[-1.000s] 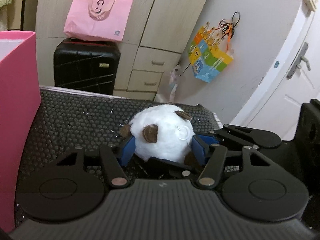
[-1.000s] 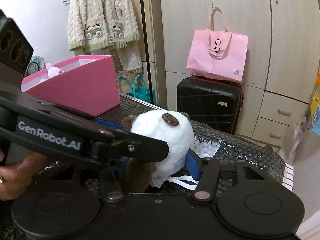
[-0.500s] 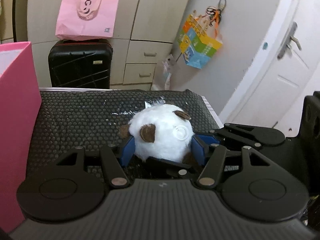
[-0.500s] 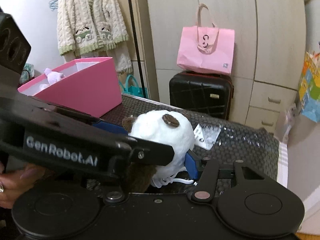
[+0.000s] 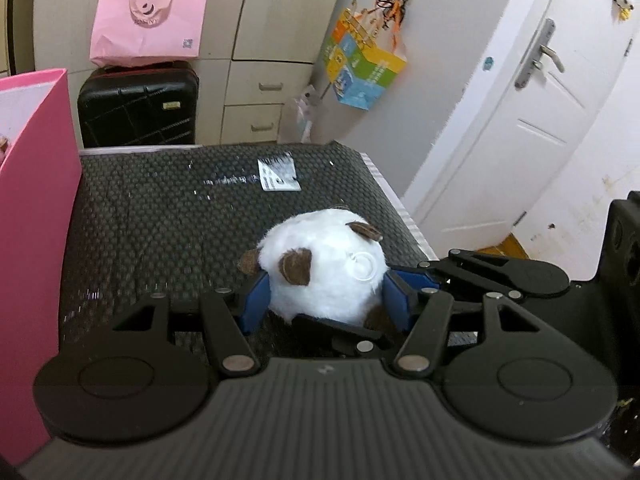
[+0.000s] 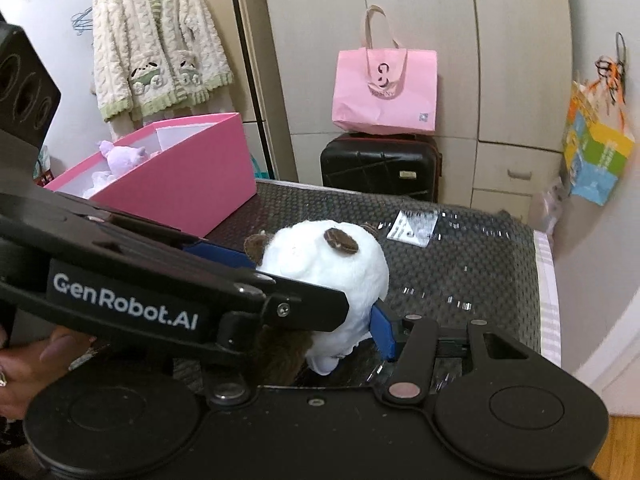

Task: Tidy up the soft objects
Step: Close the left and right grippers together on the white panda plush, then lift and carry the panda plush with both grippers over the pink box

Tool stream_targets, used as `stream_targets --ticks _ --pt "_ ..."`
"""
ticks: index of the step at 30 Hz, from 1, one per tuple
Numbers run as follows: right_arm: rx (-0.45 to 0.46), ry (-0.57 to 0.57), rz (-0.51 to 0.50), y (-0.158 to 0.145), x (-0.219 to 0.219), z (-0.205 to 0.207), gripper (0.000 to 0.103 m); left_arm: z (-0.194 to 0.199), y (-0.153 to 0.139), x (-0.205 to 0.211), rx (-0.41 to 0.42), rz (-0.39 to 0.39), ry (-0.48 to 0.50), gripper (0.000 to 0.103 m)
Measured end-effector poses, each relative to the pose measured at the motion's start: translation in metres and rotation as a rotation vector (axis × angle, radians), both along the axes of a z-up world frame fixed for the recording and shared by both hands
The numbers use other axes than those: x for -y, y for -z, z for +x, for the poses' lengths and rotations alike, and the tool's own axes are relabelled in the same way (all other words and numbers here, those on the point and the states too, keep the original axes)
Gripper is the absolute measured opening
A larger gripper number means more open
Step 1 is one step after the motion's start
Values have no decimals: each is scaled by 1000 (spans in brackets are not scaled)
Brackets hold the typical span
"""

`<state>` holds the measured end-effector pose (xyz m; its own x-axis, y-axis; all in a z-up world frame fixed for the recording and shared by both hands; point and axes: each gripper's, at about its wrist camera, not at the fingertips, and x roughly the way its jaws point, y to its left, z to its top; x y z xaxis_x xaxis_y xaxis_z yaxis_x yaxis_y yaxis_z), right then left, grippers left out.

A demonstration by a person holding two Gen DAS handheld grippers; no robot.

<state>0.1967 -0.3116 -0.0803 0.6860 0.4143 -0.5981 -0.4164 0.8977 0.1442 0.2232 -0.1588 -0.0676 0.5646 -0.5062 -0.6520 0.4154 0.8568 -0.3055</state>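
A white plush toy with brown ears is held up above the black bubble-wrap mat. My left gripper is shut on the toy, blue pads pressing both sides. My right gripper is shut on the same toy from the other side; its left finger is hidden behind the left gripper's arm. A pink box stands at the mat's left, holding a lilac plush. The box also shows at the left edge of the left wrist view.
A white paper label lies on the mat's far part. Beyond the mat stand a black suitcase with a pink bag on it, wardrobe drawers, and a white door. A knitted cardigan hangs at the left.
Both grippers have lifted the plush toy and drawn it back from the mat; more of the mat and the paper label now show beyond it. Both grips are unchanged.
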Motion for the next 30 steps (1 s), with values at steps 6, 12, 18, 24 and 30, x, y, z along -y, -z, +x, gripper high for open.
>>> stream_targets --ticks 6,12,18,24,30 --pt "34 12 10 -13 -13 -41 60 -39 -16 -17 22 -23 11 59" --pt "38 21 -6 -25 -29 -74 61 -71 -30 -29 27 -2 42 59" --pt "41 -24 -17 -35 -45 -99 61 -88 -37 -52 0 -5 66 59" --pt "15 -74 -9 -40 -64 -118 61 -108 -43 -78 -39 22 91 59" --pt "5 -143 9 -57 -85 -138 61 -127 -62 -113 -80 -5 102 59"
